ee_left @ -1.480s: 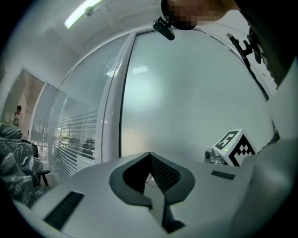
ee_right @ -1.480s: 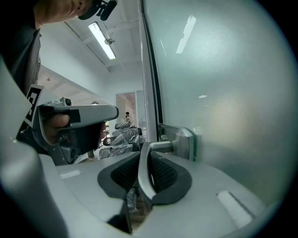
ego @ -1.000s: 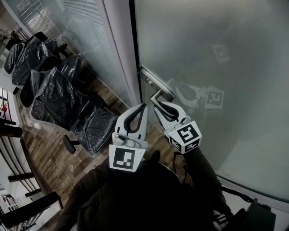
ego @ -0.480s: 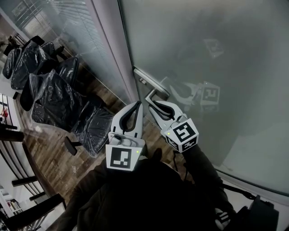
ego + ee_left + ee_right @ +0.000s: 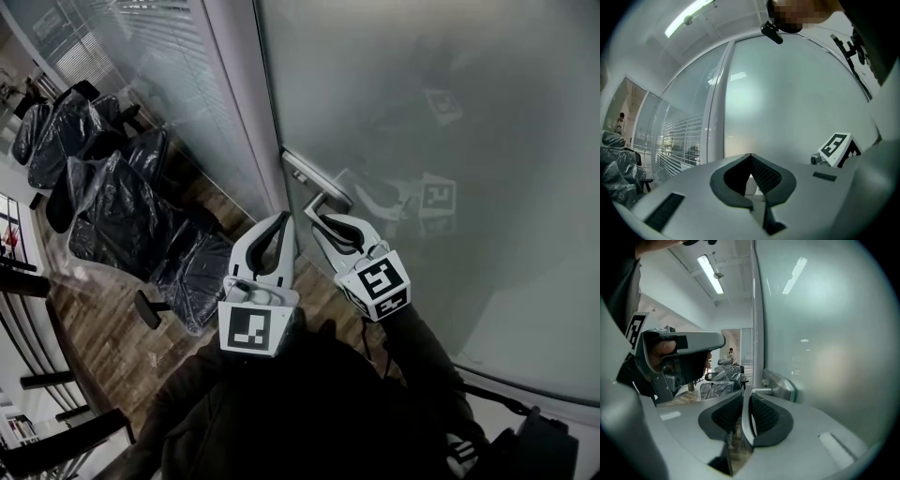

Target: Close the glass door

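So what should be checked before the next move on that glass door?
1. Right gripper holding the door handle: ok, jaws closed on the lever.
2. Left gripper out of the way: ok, shut, empty, apart from the handle.
3. Glass door fully home against the frame: cannot tell.
4. Nothing caught along the door's edge: ok, nothing shows there.
5. Wrapped chairs clear of the door: ok, they stand off to the left.

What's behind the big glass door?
The door is frosted, so whatever is behind is hidden. You only see a faint reflection of the right gripper, which holds the handle.
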Tool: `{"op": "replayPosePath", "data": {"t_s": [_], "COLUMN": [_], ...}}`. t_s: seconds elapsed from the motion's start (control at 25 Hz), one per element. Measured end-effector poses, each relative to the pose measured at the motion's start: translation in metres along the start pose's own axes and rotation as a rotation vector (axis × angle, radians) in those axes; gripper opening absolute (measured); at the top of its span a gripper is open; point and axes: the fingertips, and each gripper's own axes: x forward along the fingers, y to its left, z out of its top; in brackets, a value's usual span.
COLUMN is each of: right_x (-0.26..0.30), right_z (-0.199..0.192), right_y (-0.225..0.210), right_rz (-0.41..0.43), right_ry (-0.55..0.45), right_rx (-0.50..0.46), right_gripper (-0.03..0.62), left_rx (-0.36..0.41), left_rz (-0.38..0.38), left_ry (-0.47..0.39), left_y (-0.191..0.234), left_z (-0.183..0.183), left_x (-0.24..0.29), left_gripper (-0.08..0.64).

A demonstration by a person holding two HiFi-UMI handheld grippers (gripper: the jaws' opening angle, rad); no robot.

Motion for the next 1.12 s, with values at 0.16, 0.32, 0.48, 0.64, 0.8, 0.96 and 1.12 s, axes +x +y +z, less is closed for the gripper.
{"op": "replayPosePath", "data": {"t_s": [0.16, 0.32, 0.48, 0.64, 0.8, 0.96, 1.12], "right_x": [-0.011, -0.03, -0.053, -0.062, -0.064, -0.066, -0.065], "right_z": [0.024, 0.055, 0.082, 0.091, 0.088, 0.085, 0.084], "right_y": [0.0, 0.003, 0.008, 0.009, 0.009, 0.009, 0.011], "right_rz": [-0.014, -0.022, -0.009, -0.009, -0.02, -0.028, -0.027], "right_ry": [-0.067, -0.158, -0.245, -0.287, -0.291, -0.292, -0.283], "right_rx": [-0.076, -0.088, -0.062, -0.015, 0.024, 0.033, 0.028], "right_gripper": [0.064, 0.06, 0.002, 0.002, 0.002, 0.002, 0.002], "left_rx": [-0.003, -0.013, -0.02, -0.013, -0.004, 0.002, 0.002], "left_rz": [0.016, 0.037, 0.05, 0.041, 0.037, 0.03, 0.026], "left_ry": [-0.013, -0.016, -0.006, 0.003, 0.0, 0.007, 0.014], "left_y": [0.005, 0.008, 0.007, 0.002, -0.002, -0.006, -0.007], "left_z": [0.001, -0.002, -0.006, -0.007, -0.004, -0.005, -0.005], "left_x": [0.001, -0.001, -0.002, -0.003, -0.004, -0.004, -0.006], "left_gripper": [-0.003, -0.003, -0.003, -0.003, -0.003, -0.003, -0.003]}}
